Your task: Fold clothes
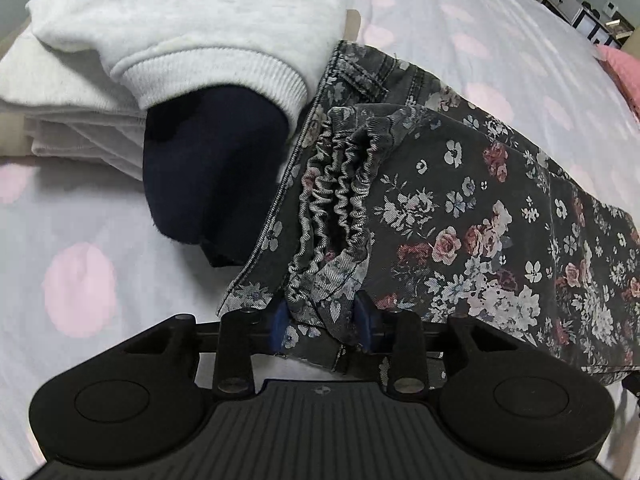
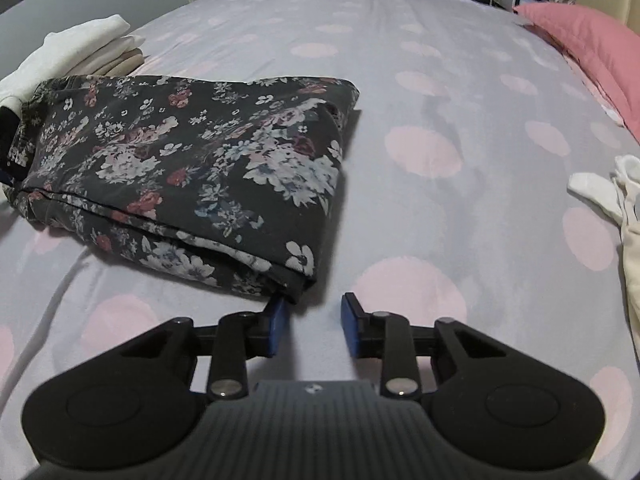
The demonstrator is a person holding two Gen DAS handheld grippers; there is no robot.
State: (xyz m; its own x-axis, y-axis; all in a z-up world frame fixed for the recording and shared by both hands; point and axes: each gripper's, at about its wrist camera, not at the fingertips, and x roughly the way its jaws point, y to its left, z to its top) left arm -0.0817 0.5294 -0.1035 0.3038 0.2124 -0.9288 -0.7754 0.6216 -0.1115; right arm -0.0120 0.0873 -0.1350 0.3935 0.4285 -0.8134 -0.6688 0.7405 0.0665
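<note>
Grey sweatshirt [image 1: 180, 32] stack just beside floral trousers [image 2: 184, 160].

Folded trousers [image 2: 188, 168] lie on bed [image 2: 400, 60], right of sweatshirt [image 1: 180, 28].

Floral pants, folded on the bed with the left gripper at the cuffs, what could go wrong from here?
The left gripper has the floral pants cuff between its fingers; pulling away could drag the fold open. The grey sweatshirt stack sits close by and could get bumped. The right gripper is open at the folded corner and may snag it.

A home bedroom: polka-dot bed [image 2: 420, 80], pink pillow [image 2: 592, 36], folded laundry [image 2: 100, 44]
</note>
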